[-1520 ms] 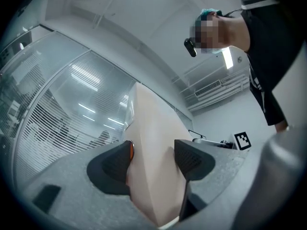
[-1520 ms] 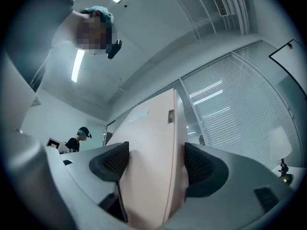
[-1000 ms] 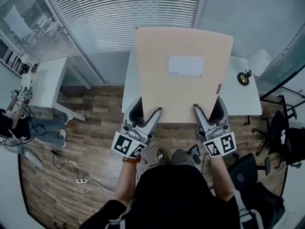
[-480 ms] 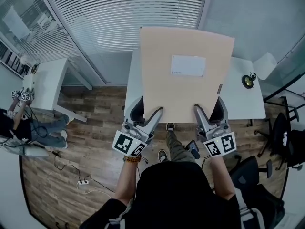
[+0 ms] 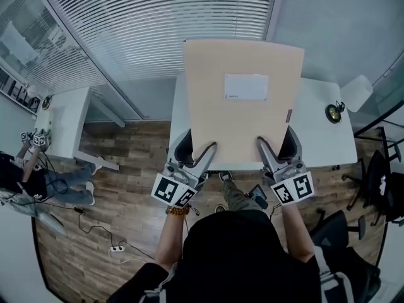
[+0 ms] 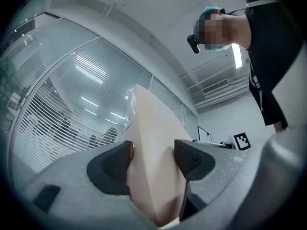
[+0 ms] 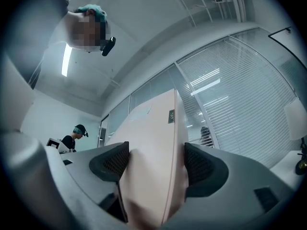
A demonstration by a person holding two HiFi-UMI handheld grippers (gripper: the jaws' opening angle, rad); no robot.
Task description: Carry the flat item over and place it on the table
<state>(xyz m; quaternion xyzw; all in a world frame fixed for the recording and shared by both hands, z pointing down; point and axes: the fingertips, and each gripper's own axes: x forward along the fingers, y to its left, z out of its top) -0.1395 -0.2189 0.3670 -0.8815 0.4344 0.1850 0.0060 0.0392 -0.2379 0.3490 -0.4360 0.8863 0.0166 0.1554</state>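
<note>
Flat beige panel [image 5: 243, 100], white label on top: near edge clamped by left gripper [image 5: 194, 150] and right gripper [image 5: 278, 148], one at each corner, panel overlapping white surface [image 5: 322, 128].

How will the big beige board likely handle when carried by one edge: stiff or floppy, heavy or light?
Probably stiff: the beige board reaches out flat from the left gripper and right gripper without visible sag. Likely light for its size, since two edge pinches hold it up. Its smooth faces might slip between the jaws.
</note>
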